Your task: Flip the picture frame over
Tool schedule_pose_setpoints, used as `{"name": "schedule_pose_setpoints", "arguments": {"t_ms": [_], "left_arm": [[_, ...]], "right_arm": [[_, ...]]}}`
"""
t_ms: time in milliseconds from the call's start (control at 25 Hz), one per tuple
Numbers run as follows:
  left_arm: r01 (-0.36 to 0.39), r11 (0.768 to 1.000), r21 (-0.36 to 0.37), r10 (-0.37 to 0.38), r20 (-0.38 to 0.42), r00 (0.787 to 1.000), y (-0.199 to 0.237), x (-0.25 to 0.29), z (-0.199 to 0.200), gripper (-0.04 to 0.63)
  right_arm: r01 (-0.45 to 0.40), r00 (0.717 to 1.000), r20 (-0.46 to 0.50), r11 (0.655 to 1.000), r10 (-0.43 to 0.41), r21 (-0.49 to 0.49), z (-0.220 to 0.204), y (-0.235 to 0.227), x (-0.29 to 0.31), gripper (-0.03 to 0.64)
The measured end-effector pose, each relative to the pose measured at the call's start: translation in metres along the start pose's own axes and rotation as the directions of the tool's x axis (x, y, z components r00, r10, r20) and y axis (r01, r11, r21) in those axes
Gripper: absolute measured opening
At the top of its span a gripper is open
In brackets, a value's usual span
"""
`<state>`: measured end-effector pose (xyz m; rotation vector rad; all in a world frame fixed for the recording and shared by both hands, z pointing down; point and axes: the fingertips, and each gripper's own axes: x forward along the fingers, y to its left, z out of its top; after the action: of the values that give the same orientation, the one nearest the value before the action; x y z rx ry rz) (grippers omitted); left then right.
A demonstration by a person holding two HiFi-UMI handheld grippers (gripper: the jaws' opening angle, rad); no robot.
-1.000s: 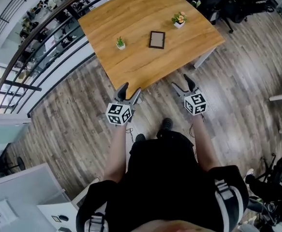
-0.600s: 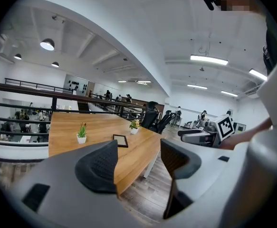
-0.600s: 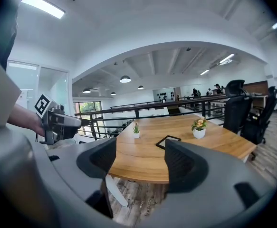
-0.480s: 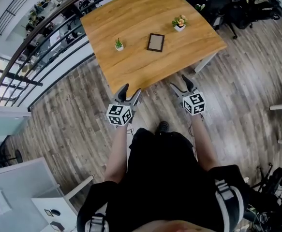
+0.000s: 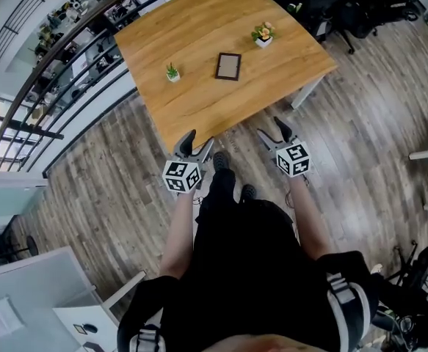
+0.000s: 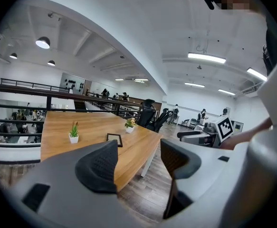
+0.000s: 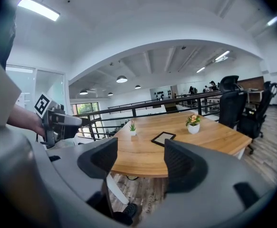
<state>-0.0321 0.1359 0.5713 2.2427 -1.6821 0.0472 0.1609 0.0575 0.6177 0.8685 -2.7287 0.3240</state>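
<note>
Picture frame (image 5: 228, 66) is lying flat on the table (image 5: 199, 28), at one o'clock from my left gripper (image 5: 197, 139), eleven from my right gripper (image 5: 272, 128); I'm holding both wide, empty, right jaws just closing slightly.

Person at lower centre: black short-sleeved top (image 5: 250, 270), white stripes on sleeves (image 5: 343, 293), dark shoes (image 5: 221, 160). Grey left gripper (image 5: 198, 139) and right gripper (image 5: 270, 127), black ribbed pads (image 6: 100, 163), black-and-white marker cubes (image 5: 181, 175)

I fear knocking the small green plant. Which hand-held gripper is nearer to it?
Left. The left hand-held gripper is at the table edge, facing the small green plant; the right hand-held gripper, empty jaws just closing slightly, is farther right, beyond the picture frame.
</note>
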Motion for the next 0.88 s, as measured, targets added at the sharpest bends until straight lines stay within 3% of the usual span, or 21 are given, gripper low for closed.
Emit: {"name": "schedule_pose_setpoints", "arguments": {"t_ms": [360, 880], "left_arm": [[0.003, 0.999, -0.032, -0.002, 0.014, 1.000, 0.023, 0.015, 0.008, 0.301], [0.069, 0.996, -0.057, -0.069, -0.001, 0.998, 0.059, 0.088, 0.019, 0.301]], "right_arm": [[0.009, 1.000, 0.009, 1.000, -0.009, -0.014, 0.018, -0.003, 0.017, 0.302], [0.067, 0.997, -0.036, 0.998, -0.068, -0.016, 0.027, -0.041, 0.059, 0.301]]}}
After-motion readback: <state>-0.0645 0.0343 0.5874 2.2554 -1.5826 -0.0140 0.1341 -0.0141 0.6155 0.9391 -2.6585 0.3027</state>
